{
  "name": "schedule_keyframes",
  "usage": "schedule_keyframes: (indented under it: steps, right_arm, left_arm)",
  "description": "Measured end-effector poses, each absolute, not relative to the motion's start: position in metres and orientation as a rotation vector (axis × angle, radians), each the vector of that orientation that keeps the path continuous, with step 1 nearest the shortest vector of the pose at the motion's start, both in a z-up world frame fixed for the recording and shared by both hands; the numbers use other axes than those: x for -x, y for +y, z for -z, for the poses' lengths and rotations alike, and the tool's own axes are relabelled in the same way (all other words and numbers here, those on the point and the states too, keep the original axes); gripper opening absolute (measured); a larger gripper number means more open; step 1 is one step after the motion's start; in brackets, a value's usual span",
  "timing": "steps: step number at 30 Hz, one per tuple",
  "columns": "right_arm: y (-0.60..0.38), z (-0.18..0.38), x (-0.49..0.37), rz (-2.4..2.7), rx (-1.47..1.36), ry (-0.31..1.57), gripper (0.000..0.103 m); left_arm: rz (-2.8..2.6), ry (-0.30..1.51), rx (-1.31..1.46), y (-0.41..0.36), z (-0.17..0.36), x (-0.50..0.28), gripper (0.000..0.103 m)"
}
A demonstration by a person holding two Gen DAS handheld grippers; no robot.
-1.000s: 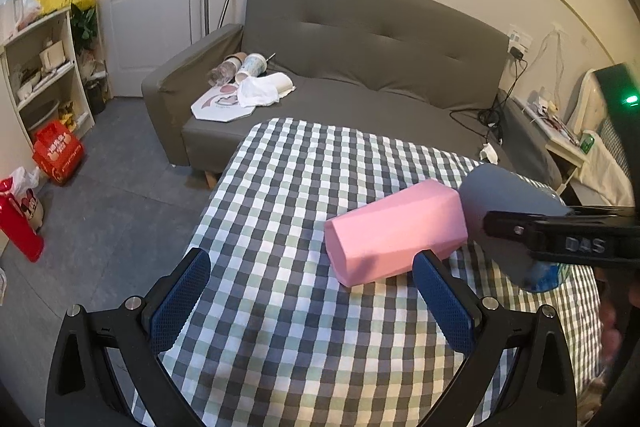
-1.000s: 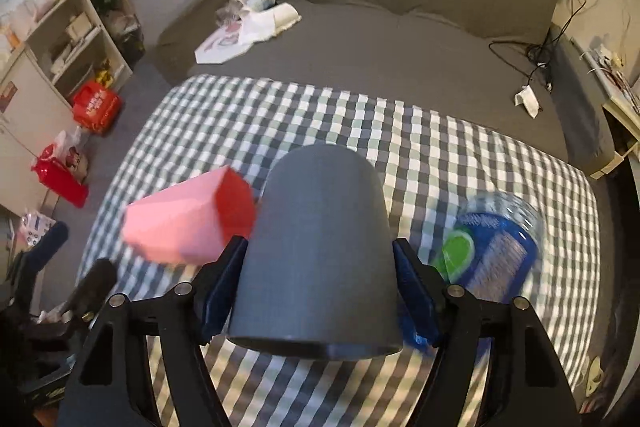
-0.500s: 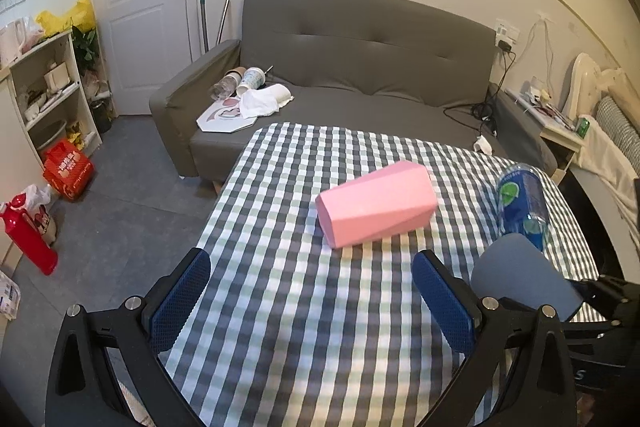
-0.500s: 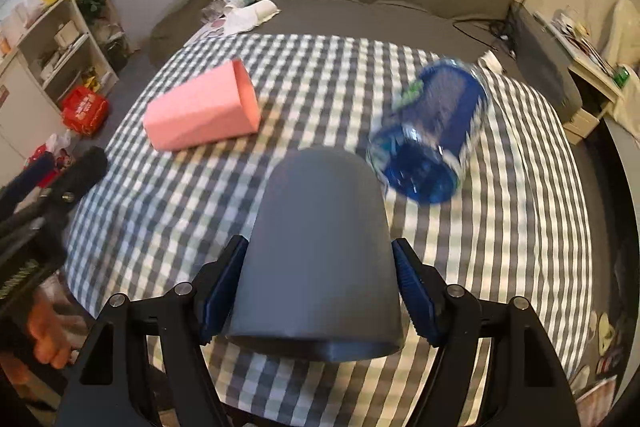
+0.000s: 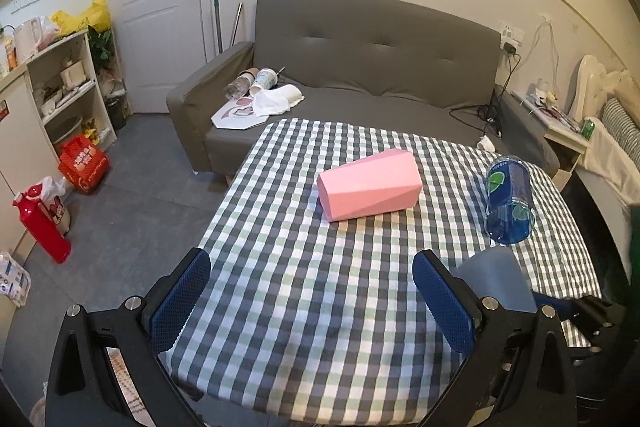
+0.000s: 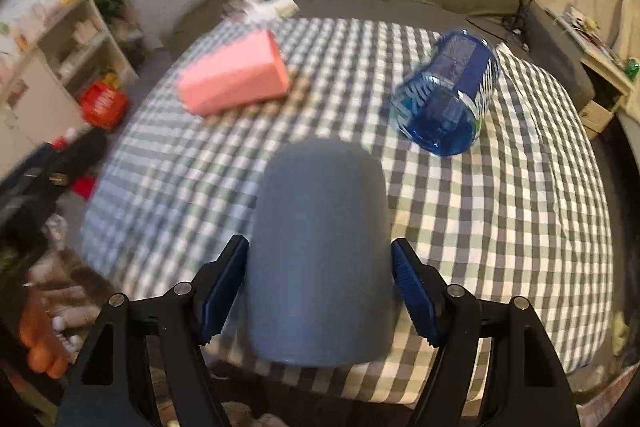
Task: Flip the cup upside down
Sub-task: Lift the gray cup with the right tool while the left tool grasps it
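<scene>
My right gripper (image 6: 320, 287) is shut on a grey-blue cup (image 6: 320, 255), holding it with its closed base pointing forward over the near edge of the checkered table (image 6: 500, 207). The same cup shows in the left wrist view (image 5: 496, 279), low at the table's near right corner. My left gripper (image 5: 312, 299) is open and empty above the table's near edge, left of the cup.
A pink faceted cup (image 5: 370, 185) lies on its side mid-table, also in the right wrist view (image 6: 236, 79). A blue plastic bottle (image 5: 510, 201) lies at the right (image 6: 448, 95). A grey sofa (image 5: 360, 67) stands behind the table.
The right gripper with the cup has dropped lower and pulled back toward the table's near edge. The left gripper has risen and drawn back, still open.
</scene>
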State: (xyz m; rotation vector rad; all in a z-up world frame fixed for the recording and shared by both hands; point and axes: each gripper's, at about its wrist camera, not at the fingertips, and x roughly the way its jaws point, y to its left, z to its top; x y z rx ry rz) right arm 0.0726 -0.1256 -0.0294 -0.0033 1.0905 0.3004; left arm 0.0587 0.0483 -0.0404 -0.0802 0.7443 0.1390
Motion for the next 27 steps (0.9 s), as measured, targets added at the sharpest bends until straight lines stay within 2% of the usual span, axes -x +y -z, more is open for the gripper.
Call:
schedule_keyframes:
  steps: [1,3,15,22,27]
  right_arm:
    - [-0.127,0.024,-0.069,-0.303,0.008,1.067,0.082]
    - [-0.137,0.013,-0.060,-0.301,0.032,1.028,0.085]
    - [-0.241,-0.011,-0.047,-0.185,-0.079,0.960,0.086]
    - [-0.267,-0.019,-0.053,-0.128,-0.047,0.916,0.086]
    - [-0.272,-0.012,-0.058,-0.133,-0.058,0.926,0.086]
  left_arm:
    - [-0.142,0.742,0.072,0.046,0.039,-0.057,0.103]
    - [-0.147,0.743,0.048,0.039,0.038,-0.054,0.103]
    - [-0.093,0.792,-0.043,-0.028,0.026,-0.052,0.103]
    - [0.014,0.889,-0.041,-0.069,0.028,-0.069,0.103]
    - [0.017,0.993,-0.044,-0.078,0.049,-0.090,0.103]
